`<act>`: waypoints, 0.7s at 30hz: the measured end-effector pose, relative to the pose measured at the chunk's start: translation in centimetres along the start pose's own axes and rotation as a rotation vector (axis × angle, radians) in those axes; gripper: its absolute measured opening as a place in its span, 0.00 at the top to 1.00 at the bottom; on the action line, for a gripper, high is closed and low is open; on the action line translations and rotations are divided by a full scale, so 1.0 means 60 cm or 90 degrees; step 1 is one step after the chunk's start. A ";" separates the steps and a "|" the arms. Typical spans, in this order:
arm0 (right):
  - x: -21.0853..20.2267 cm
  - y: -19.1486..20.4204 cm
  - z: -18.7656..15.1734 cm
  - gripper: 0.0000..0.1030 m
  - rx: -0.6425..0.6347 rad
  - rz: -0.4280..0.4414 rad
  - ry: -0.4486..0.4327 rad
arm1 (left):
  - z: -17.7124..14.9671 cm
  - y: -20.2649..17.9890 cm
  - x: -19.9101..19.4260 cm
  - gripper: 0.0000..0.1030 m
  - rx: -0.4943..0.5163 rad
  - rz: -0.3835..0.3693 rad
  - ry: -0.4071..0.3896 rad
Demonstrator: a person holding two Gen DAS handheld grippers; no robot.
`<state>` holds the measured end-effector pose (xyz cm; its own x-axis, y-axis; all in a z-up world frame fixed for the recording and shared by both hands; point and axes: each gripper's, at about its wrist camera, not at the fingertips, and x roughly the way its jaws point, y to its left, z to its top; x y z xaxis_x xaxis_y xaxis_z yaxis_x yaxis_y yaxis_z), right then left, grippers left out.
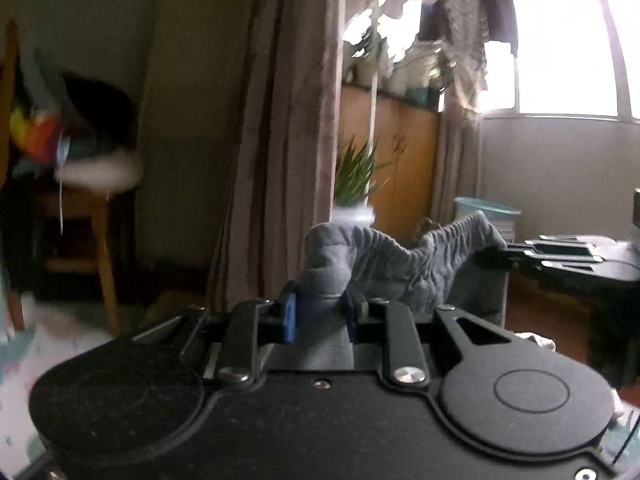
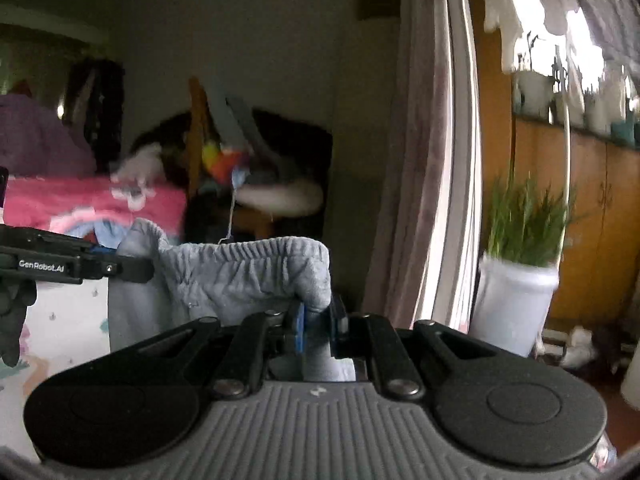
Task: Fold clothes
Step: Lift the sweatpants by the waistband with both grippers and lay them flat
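A grey garment with a gathered elastic waistband hangs in the air, stretched between both grippers. In the left wrist view my left gripper is shut on one end of the waistband, its blue pads pressing the bunched cloth. The waistband runs right to my right gripper. In the right wrist view my right gripper is shut on the other end of the grey garment. There the band runs left to my left gripper, held by a dark-gloved hand. The garment's lower part is hidden below the grippers.
A potted green plant stands ahead beside a long curtain. A dark desk is at the right. A wooden stool stands left. Pink cloth lies on a patterned sheet.
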<state>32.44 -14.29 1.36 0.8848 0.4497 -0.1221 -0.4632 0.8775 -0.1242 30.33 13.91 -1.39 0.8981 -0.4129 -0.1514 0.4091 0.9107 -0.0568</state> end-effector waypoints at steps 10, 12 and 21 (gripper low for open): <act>-0.063 0.052 -0.231 0.87 -0.204 0.189 0.205 | -0.209 -0.045 -0.060 0.79 0.149 -0.132 0.261; -0.088 0.077 -0.303 0.87 -0.255 0.241 0.265 | -0.273 -0.068 -0.076 0.79 0.179 -0.167 0.330; -0.193 0.164 -0.488 0.88 -0.444 0.432 0.383 | -0.491 -0.178 -0.144 0.79 0.286 -0.300 0.531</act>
<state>16.13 -15.73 -27.25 0.3610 0.4776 -0.8010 -0.9296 0.1166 -0.3495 13.45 8.06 -28.55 0.3077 -0.4305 -0.8485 0.8629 0.5020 0.0582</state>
